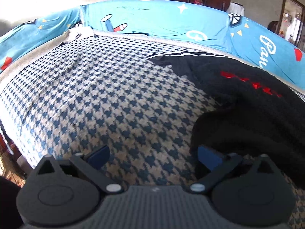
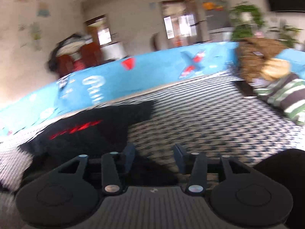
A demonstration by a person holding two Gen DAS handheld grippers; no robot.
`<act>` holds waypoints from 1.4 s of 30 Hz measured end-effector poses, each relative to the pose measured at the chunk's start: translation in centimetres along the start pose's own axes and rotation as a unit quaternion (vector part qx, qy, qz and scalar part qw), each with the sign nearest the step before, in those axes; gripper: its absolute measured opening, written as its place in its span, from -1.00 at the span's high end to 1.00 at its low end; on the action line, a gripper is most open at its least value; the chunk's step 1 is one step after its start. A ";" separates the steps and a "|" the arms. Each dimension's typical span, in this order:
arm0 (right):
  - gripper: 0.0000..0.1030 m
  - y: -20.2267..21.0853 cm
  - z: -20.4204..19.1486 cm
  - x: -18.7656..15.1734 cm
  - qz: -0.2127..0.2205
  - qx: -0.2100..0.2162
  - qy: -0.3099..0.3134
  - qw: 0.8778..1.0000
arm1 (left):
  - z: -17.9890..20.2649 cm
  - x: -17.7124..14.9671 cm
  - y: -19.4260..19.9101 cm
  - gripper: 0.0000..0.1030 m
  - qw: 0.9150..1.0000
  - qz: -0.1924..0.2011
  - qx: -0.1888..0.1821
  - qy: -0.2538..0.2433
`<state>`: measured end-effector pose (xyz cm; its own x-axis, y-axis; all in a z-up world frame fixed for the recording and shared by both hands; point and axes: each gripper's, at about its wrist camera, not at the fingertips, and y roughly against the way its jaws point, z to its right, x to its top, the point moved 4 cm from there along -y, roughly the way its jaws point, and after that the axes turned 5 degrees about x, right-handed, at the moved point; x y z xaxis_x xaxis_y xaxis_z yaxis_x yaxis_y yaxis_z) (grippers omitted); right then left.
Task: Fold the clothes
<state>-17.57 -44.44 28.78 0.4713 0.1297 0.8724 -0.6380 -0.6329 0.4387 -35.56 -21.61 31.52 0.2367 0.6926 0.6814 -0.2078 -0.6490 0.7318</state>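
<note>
A home living room: ahead of the gripper, a cartoon-print sofa back [image 1: 162,19], potted plants [image 2: 246,21], doorways [image 2: 98,32], wall stickers [image 2: 35,31].

Right wrist view is smeared all over, so the red print on the black garment [image 2: 80,131] can't be read, and the striped bundle [image 2: 284,97] runs off the right edge. In the left view the garment [image 1: 253,103] is cut off at the right, covers part of the checked cover [image 1: 106,99], and its red lettering is too blurry.
</note>
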 end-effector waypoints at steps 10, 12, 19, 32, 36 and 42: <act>-0.09 -2.4 -5.5 -2.5 -0.091 0.133 0.092 0.983 | 1.3 2.3 -1.1 -0.99 1.000 0.000 0.001 -0.020; -0.21 -3.0 -6.2 -3.0 -0.108 0.143 0.094 0.979 | 1.5 2.6 -1.4 -0.99 1.000 -0.003 0.007 -0.026; -0.42 -4.9 -7.6 -3.0 -0.153 0.187 0.083 0.967 | 1.9 4.3 -2.6 -0.99 0.999 -0.002 0.001 -0.048; -0.55 -10.5 -9.3 0.1 -0.196 0.207 0.088 0.954 | 2.8 8.8 -7.0 -0.67 0.998 -0.040 -0.042 -0.037; -0.55 -12.3 -9.7 1.1 -0.208 0.210 0.091 0.951 | 3.0 10.5 -8.7 -0.67 0.996 -0.055 -0.066 -0.012; -0.55 -14.2 -10.1 1.3 -0.235 0.213 0.062 0.946 | 3.2 12.7 -11.4 -0.67 0.992 -0.078 -0.096 0.017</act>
<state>-14.05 -27.60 25.86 0.5503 0.5448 0.6327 -0.0596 -0.7302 0.6806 -27.09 -6.37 31.79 0.2483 0.7920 0.5578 -0.3491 -0.4639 0.8142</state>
